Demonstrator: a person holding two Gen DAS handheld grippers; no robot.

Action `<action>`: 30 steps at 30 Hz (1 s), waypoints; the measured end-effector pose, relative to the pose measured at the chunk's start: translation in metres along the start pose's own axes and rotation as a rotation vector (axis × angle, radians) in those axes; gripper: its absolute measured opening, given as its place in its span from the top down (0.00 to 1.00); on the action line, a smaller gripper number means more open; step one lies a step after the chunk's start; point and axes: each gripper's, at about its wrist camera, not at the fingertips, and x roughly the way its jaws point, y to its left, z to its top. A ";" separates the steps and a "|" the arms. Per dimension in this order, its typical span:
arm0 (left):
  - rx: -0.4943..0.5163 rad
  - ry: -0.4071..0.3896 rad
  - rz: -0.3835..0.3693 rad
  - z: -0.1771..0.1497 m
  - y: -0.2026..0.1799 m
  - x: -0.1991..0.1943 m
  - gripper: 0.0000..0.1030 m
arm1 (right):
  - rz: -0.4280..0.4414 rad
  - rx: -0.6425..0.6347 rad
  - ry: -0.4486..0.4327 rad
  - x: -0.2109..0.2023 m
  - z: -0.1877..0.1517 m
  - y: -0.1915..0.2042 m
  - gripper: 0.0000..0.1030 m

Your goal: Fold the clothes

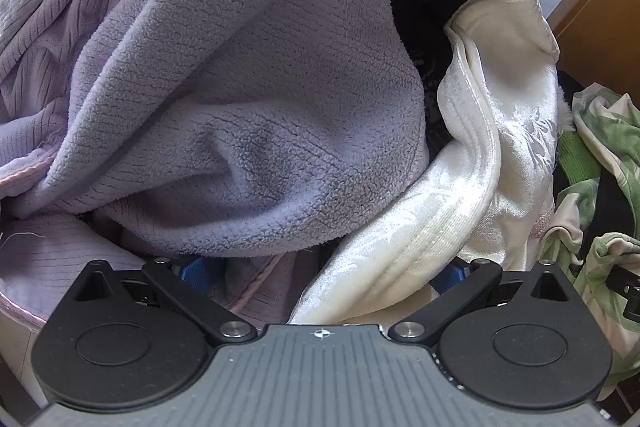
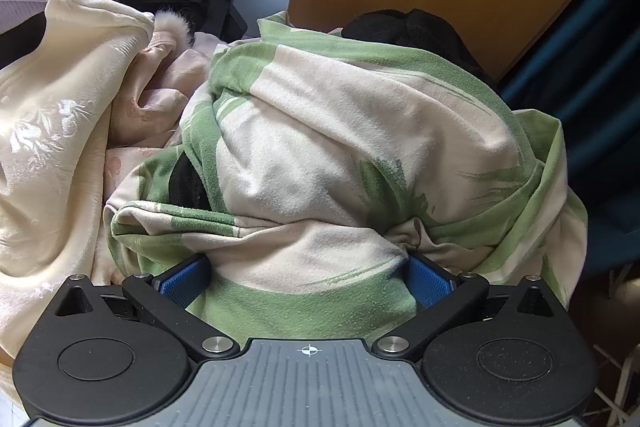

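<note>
- Now, the left claw (image 1: 320,267) is seen spread wide, its blue pads barely showing beneath the lavender fleece (image 1: 248,99); nothing is gripped.
- Beside the fleece, toward the right, a cream velvet garment (image 1: 472,171) is draped across the heap.
- The right claw (image 2: 308,279) is held open around a bulge of the green-and-white top (image 2: 340,131), fabric bunched between its pads; whether it is pinched cannot be told.
- The top is judged soft, light and floppy; a hem or edge should be sought rather than the bunched middle.
- The velvet is expected to slip.
</note>
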 end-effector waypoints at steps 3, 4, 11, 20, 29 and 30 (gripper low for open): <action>-0.001 0.006 0.000 0.000 -0.001 0.001 0.00 | -0.005 0.003 -0.014 0.000 -0.002 0.002 0.01; -0.001 0.006 0.000 0.000 -0.001 0.001 0.00 | -0.007 0.003 -0.018 0.001 -0.002 0.002 0.01; 0.000 -0.004 -0.001 -0.004 -0.002 0.001 0.00 | -0.011 0.004 -0.022 0.003 -0.001 0.004 0.01; 0.003 -0.013 -0.003 -0.009 -0.004 -0.001 0.00 | -0.015 0.005 -0.021 0.000 -0.001 0.004 0.01; -0.001 -0.020 -0.003 -0.015 -0.007 -0.002 0.00 | -0.008 -0.006 -0.035 0.001 -0.001 0.005 0.01; -0.001 -0.020 -0.003 -0.015 -0.007 -0.002 0.00 | -0.006 -0.004 -0.034 0.001 -0.001 0.006 0.01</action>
